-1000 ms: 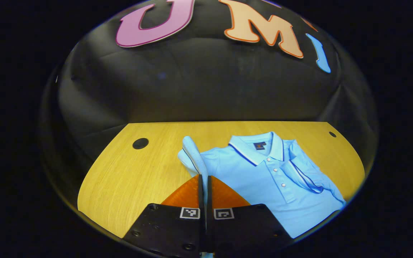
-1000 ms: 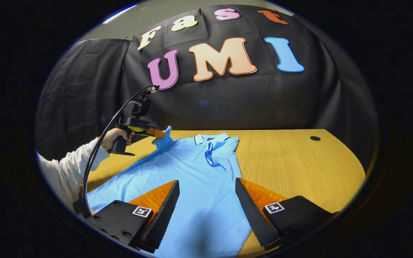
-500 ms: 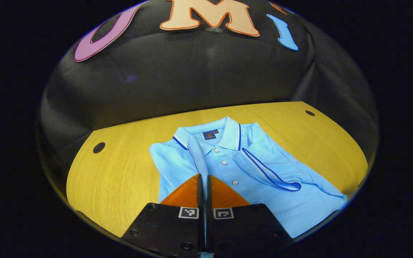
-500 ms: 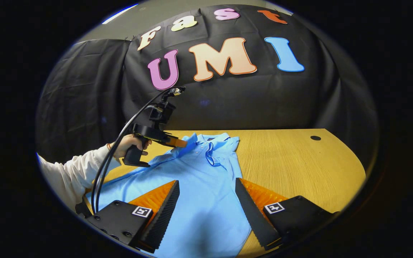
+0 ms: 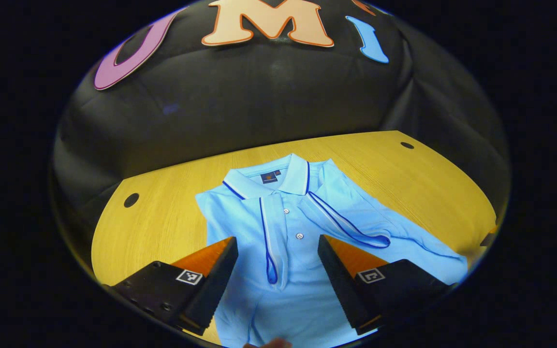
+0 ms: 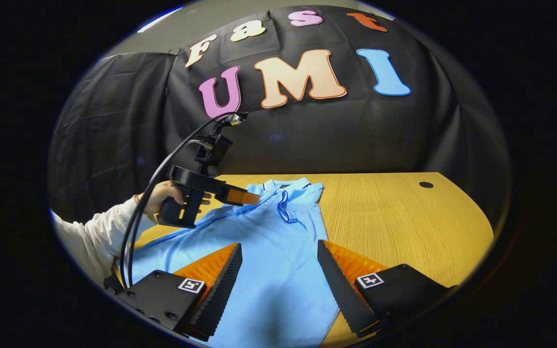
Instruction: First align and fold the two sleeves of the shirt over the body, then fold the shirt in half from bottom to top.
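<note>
A light blue polo shirt point(image 5: 307, 227) lies flat on the wooden table point(image 5: 162, 217), collar toward the far wall. Both sleeves are folded onto the chest: the left sleeve point(image 5: 269, 241) and the right sleeve point(image 5: 351, 227), each with a dark-trimmed cuff. My left gripper point(image 5: 277, 251) hovers open just above the left sleeve, nothing between its fingers. In the right gripper view the shirt point(image 6: 264, 261) spreads toward me, and my right gripper point(image 6: 278, 266) stands open over its lower body. Farther off, a hand holds the left gripper point(image 6: 252, 197) over the chest.
The table has round cable holes at the far left point(image 5: 131, 199) and far right point(image 5: 407, 145). Bare wood lies to the right of the shirt point(image 6: 404, 217). A black cable point(image 6: 153, 193) trails from the left gripper. A white sleeve point(image 6: 90, 237) reaches in from the left.
My left gripper carried the left sleeve across onto the chest, then opened and let it go; the sleeve now lies flat. The right gripper has stayed still and open.
</note>
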Action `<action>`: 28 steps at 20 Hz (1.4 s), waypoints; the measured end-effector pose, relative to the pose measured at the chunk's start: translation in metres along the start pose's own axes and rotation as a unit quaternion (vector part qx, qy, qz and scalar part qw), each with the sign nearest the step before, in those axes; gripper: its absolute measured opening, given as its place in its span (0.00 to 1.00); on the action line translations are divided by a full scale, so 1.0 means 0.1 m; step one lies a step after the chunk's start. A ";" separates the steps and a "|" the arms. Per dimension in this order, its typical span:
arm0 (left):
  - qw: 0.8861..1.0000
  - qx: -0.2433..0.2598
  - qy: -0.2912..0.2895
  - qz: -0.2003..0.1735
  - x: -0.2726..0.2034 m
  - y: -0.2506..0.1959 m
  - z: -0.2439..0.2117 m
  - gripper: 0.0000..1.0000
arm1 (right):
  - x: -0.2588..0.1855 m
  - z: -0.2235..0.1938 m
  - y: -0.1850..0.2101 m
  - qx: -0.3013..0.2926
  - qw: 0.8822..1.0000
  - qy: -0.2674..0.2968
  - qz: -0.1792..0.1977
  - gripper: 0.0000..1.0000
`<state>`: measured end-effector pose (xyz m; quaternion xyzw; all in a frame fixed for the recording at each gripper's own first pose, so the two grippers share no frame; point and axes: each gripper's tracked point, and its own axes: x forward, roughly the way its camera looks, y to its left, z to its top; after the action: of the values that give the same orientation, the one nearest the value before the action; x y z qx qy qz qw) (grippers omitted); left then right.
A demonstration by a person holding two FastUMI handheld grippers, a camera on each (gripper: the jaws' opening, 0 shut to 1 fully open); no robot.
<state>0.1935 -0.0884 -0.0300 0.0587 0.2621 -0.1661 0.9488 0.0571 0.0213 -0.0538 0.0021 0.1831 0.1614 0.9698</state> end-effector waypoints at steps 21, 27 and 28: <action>0.998 -0.056 -0.020 0.025 -2.64 -0.03 -1.86 0.96 | -1.10 -0.78 0.09 -0.013 0.998 0.063 -0.019 0.98; 0.996 -0.084 -0.010 0.026 -2.75 -0.13 -2.26 0.98 | -1.28 -1.06 0.17 -0.009 0.996 0.085 -0.023 0.98; 0.996 -0.086 -0.010 0.026 -2.76 -0.14 -2.30 0.98 | -1.31 -1.09 0.16 -0.011 0.996 0.087 -0.028 0.98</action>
<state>-0.1443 0.0224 -0.0843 -0.0176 0.2646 -0.1184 0.9569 -0.1018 -0.0107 -0.1086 -0.0277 0.2653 0.1355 0.9542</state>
